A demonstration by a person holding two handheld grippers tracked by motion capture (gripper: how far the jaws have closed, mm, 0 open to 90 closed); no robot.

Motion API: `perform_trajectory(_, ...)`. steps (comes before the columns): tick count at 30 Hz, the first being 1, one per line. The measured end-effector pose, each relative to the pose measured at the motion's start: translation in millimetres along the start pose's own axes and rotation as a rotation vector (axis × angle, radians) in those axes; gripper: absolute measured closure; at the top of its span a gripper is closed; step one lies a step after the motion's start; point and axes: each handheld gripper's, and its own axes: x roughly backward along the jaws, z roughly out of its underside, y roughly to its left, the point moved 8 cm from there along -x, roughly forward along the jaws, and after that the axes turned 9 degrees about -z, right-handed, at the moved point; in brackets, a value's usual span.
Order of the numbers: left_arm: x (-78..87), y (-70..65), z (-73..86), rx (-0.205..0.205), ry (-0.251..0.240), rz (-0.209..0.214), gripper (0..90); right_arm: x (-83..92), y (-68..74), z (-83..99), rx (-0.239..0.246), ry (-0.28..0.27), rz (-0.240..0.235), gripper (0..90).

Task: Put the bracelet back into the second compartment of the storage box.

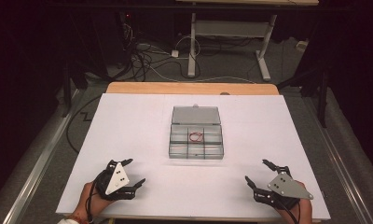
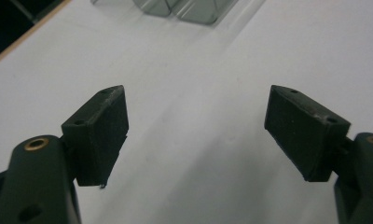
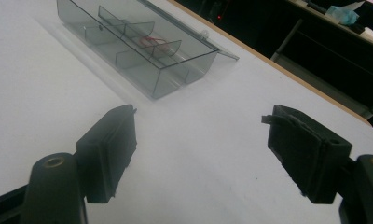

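Your two black claws sit at the near edge of the bench: the left claw (image 1: 134,171) near the left corner, the right claw (image 1: 255,170) near the right corner, each held in a hand (image 1: 87,201), both with jaws spread wide and nothing between them. Your left claw's view shows bare white sheet between its pads (image 2: 100,135), and your right claw's view shows the same between its own (image 3: 111,151). You have open white surface (image 1: 128,126) on every side of both claws, and a strip of wooden bench edge (image 1: 192,88) shows beyond the sheet at the far side. Well ahead of you, midway between the claws, lies the clear grey plastic compartment box (image 1: 196,140), lid (image 1: 196,115) folded back away from you. Its dividers mark out small cells, and a small red wire loop (image 1: 195,136) rests in the middle cell.
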Motion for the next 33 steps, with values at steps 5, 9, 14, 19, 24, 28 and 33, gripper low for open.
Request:
perform_trajectory(5,1.1,1.1,8.9,0.021,0.033,0.004,21.0,-4.0,-2.4,1.1,-0.008,0.006,-0.007,24.1)
perform_trajectory(9,4.9,-0.7,7.4,0.009,0.029,0.003,21.0,-5.5,-1.7,-0.9,-0.014,0.0,-0.016,24.1)
perform_trajectory(14,8.0,-0.7,6.3,-0.002,0.026,-0.009,21.0,-6.5,1.1,-2.1,0.002,0.001,-0.024,24.1)
perform_trajectory(19,8.8,-0.9,6.7,-0.006,0.028,-0.007,21.0,-5.2,3.2,-5.3,0.011,-0.004,-0.023,24.1)
perform_trajectory(24,6.3,-1.4,6.5,0.0,0.028,0.003,21.0,-6.4,1.8,-4.1,0.007,0.002,-0.019,24.1)
perform_trajectory(28,5.0,-2.4,5.4,0.0,0.025,0.003,21.0,-6.9,1.5,-1.9,0.007,0.009,-0.021,24.1)
perform_trajectory(33,2.5,-4.5,4.0,0.001,0.021,0.003,21.0,-6.5,0.2,-1.9,0.006,0.006,-0.017,24.1)
